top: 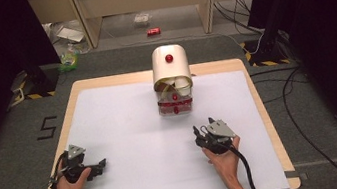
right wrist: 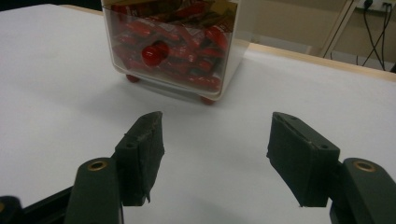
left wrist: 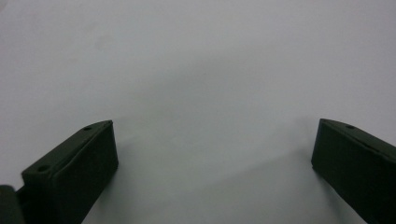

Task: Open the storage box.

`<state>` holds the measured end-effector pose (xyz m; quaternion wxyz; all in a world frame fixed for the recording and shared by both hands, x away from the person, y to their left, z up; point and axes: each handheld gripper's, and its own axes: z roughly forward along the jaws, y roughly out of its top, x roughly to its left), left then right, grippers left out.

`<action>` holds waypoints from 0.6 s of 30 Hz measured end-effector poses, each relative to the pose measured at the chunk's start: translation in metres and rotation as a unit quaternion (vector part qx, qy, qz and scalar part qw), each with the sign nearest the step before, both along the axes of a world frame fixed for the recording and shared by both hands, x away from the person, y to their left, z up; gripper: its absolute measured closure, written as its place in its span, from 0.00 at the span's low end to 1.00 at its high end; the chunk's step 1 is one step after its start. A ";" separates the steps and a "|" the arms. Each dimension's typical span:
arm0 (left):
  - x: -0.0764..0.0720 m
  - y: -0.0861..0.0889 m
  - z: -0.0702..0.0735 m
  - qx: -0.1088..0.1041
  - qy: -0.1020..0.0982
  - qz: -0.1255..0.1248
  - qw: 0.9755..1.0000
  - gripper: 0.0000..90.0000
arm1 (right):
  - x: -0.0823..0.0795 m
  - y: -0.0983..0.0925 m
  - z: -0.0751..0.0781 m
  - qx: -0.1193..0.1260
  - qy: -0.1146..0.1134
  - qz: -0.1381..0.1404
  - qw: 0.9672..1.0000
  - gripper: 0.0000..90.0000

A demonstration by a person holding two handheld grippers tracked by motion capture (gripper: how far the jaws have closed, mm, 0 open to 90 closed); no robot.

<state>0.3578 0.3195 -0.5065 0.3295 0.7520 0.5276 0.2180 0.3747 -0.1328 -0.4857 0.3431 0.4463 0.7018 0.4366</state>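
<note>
A cream container [top: 171, 69] with a rounded lid and a red knob [top: 169, 58] stands at the table's far middle. Its clear lower drawer [right wrist: 173, 44] holds several red packets and carries its own red knob [right wrist: 152, 54]. My right gripper [top: 204, 127] rests on the white sheet in front of the container, jaws open and empty, pointing at the drawer; in the right gripper view my right gripper [right wrist: 215, 135] is about a hand's length short of it. My left gripper [top: 102, 163] lies at the near left, pointing right, and my left gripper [left wrist: 212, 144] stands open over bare sheet.
A white sheet [top: 126, 131] covers most of the wooden table [top: 258, 96]. Beyond the table, on the floor, lie a red can [top: 153, 31], some litter [top: 70, 56] and cables [top: 299, 105]. Dark curtains flank both sides.
</note>
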 end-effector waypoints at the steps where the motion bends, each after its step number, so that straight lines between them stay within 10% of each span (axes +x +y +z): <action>1: 0.000 0.000 0.000 0.000 0.000 0.000 1.000 0.00 | 0.000 0.002 0.000 0.005 -0.001 0.000 1.000 0.41; 18: 0.000 0.000 0.000 0.000 0.000 0.000 1.000 0.00 | 0.008 0.033 0.005 0.040 -0.023 0.011 0.999 0.34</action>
